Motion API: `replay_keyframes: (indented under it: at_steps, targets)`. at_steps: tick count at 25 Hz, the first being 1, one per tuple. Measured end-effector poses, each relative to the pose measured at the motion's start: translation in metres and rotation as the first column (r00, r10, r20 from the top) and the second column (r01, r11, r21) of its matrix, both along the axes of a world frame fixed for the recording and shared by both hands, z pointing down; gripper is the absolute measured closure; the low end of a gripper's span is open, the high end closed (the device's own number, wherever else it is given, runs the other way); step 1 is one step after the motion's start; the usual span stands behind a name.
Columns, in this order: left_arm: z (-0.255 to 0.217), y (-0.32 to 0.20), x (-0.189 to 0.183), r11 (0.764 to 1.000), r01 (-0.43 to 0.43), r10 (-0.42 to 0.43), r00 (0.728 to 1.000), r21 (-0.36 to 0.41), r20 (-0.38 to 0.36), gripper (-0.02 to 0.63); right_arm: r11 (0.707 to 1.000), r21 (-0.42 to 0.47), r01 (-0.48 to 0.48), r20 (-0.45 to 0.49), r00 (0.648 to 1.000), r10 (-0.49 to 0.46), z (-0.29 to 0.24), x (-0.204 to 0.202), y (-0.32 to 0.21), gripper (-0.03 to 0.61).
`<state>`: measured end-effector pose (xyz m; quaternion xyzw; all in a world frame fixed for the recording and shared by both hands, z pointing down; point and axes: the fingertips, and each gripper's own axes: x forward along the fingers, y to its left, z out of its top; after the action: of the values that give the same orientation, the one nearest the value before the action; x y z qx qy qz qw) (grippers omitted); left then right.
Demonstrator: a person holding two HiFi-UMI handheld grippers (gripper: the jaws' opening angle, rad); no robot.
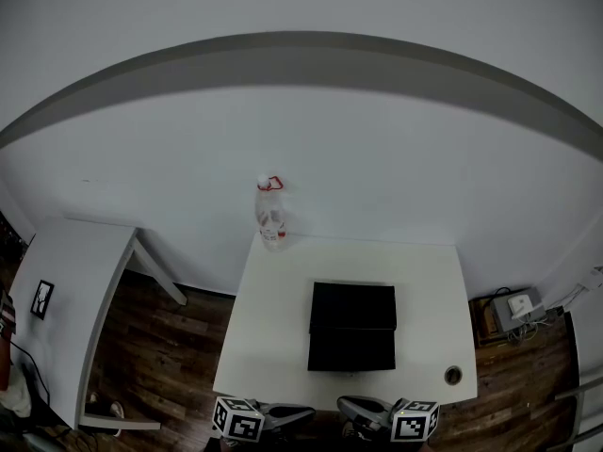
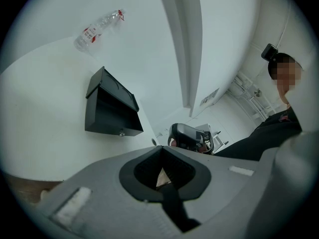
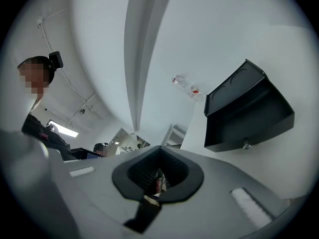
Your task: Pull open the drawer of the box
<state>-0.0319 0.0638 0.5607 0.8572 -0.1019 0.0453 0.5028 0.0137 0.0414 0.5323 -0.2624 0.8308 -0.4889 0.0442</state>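
A black box (image 1: pixel 353 326) stands in the middle of the white table (image 1: pixel 283 347), its drawer front facing the near edge. The drawer front carries a small metal knob (image 2: pixel 121 132), also visible in the right gripper view as the knob (image 3: pixel 245 145), and it sits flush with the box (image 2: pixel 112 106). My left gripper (image 1: pixel 287 411) and right gripper (image 1: pixel 361 407) hover at the near table edge, well short of the box (image 3: pixel 246 111). In their own views the left gripper (image 2: pixel 161 151) and right gripper (image 3: pixel 158 151) have their jaws pressed together with nothing between them.
A clear plastic bottle (image 1: pixel 270 213) with a red label stands at the table's back edge against the wall. A small round cap (image 1: pixel 453 375) lies near the front right corner. A second white table (image 1: pixel 66 290) stands to the left, and a power strip (image 1: pixel 513 307) lies on the floor at right.
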Motion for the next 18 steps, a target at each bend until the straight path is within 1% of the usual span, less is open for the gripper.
replay_keyframes:
  at_steps: [8,13,18]
  targets:
    - [0.003,-0.005,0.006,1.000,-0.022,0.021,0.999,0.014,0.029,0.609,0.999,-0.012,-0.029,0.005,1.000,0.030,0.003,0.007,-0.001,0.574]
    - [0.005,-0.001,0.009,0.999,-0.045,0.045,0.999,0.002,0.025,0.609,0.999,-0.013,-0.042,0.006,0.999,0.042,0.003,0.009,0.003,0.574]
    - [0.002,-0.011,0.012,0.999,-0.044,0.043,0.999,0.018,0.026,0.609,0.999,-0.012,-0.052,0.008,0.999,0.053,0.004,0.012,0.001,0.574]
